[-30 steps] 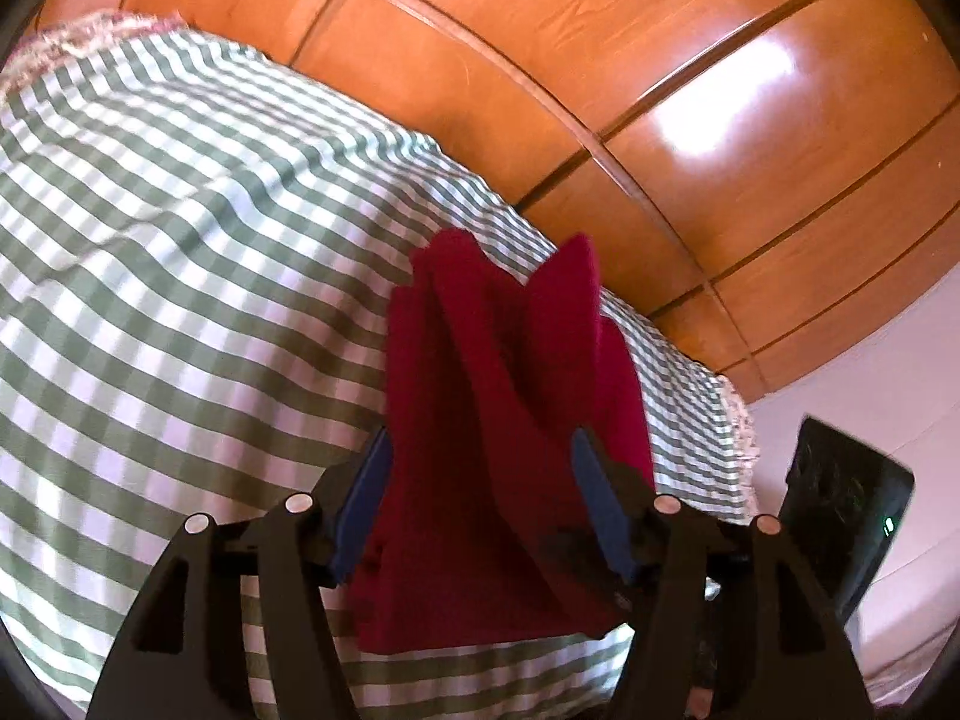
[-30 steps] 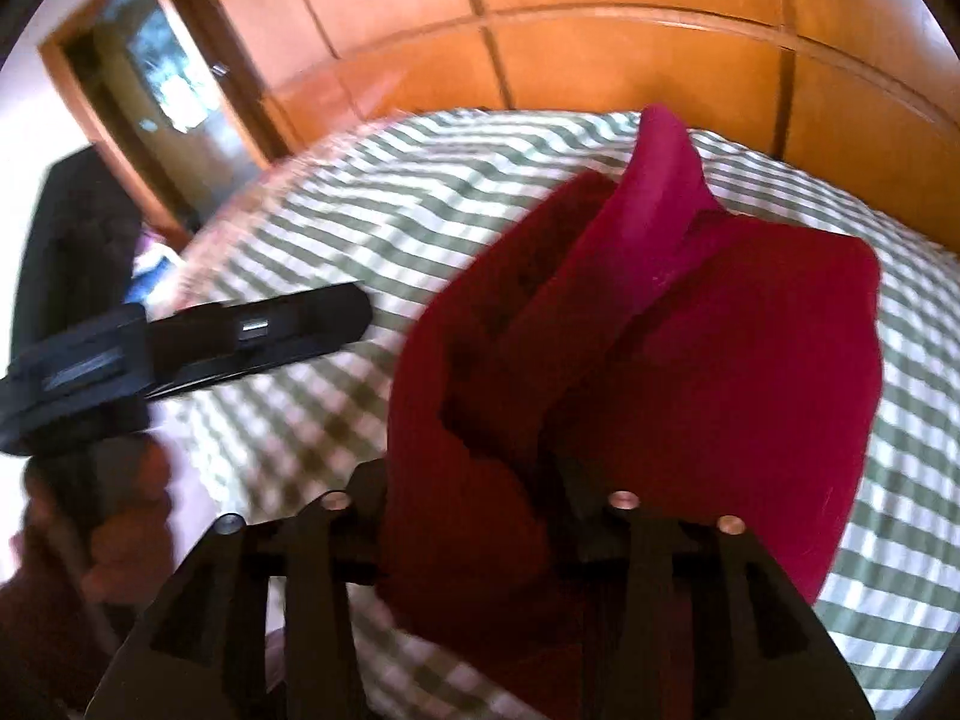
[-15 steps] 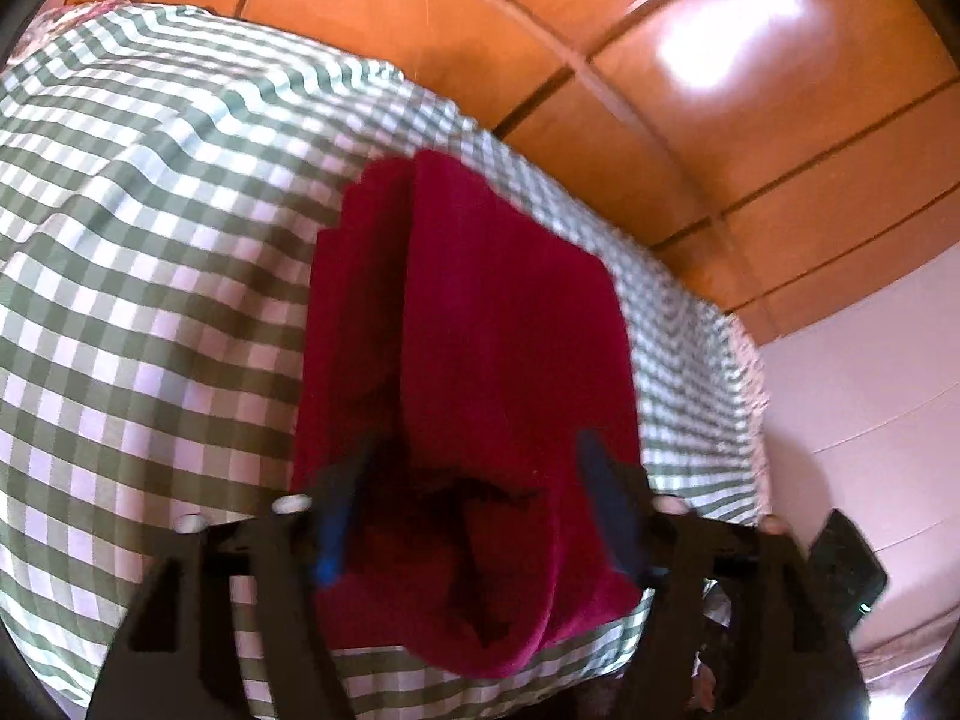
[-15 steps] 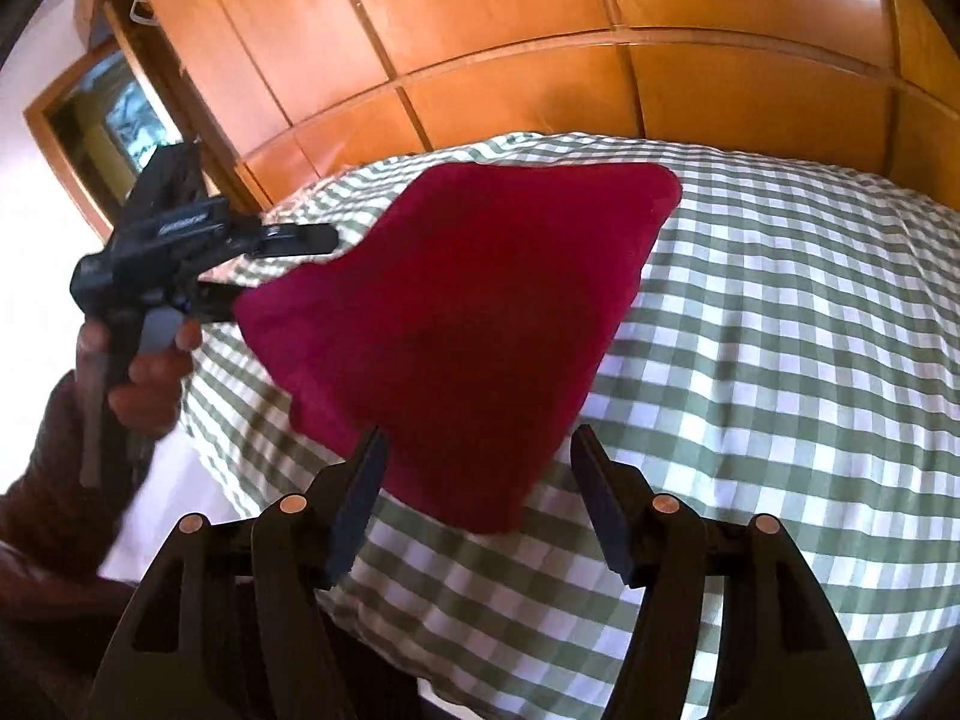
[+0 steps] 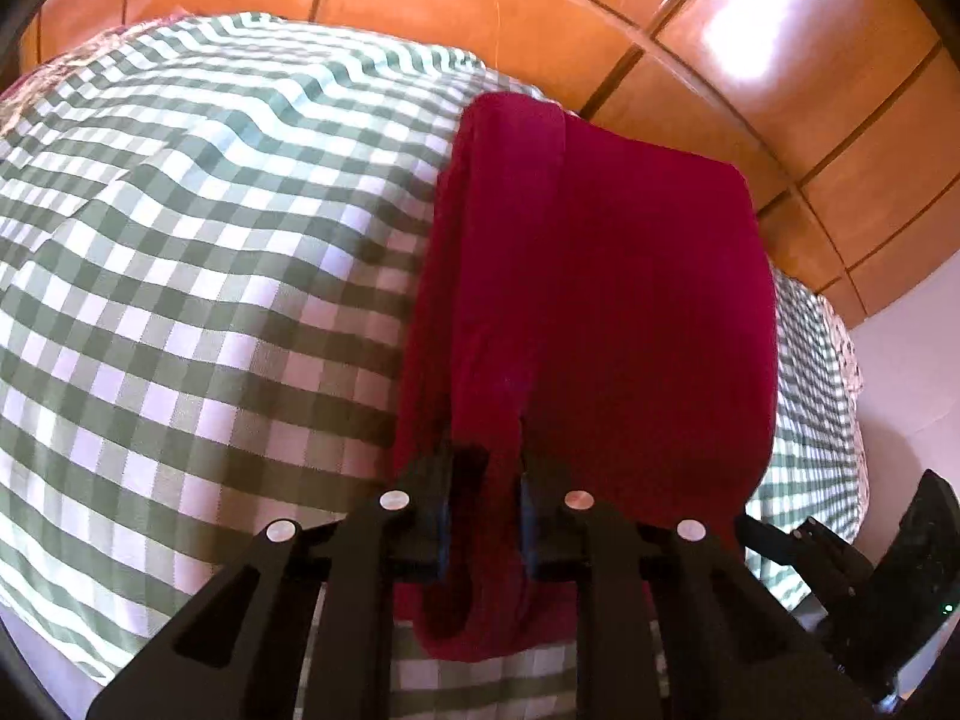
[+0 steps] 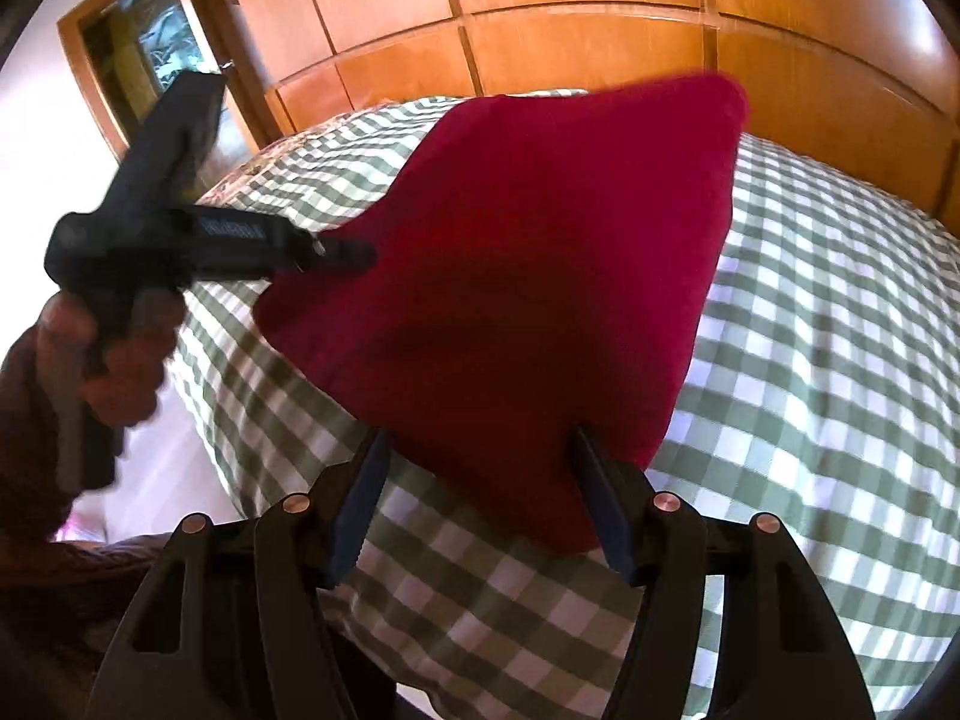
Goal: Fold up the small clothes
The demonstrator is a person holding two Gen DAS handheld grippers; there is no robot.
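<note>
Left claw (image 5: 483, 519) is closing right now, jaws nearly together with a fold of the red cloth (image 5: 600, 312) bunched between the blue pads and pinched there. From its own camera the cloth runs up from six o'clock toward twelve, draped over the green checked bed (image 5: 198, 276), and the wooden wardrobe (image 5: 780, 48) fills the top. Over on the right camera, the right claw (image 6: 480, 510) stands wide open, its blue fingers (image 6: 360, 498) on either side of the cloth's near corner, not pressing on it. The cloth spreads from that corner toward twelve and one o'clock. At nine o'clock a hand (image 6: 114, 360) grips the left claw's handle, its tip meeting the cloth's edge.
</note>
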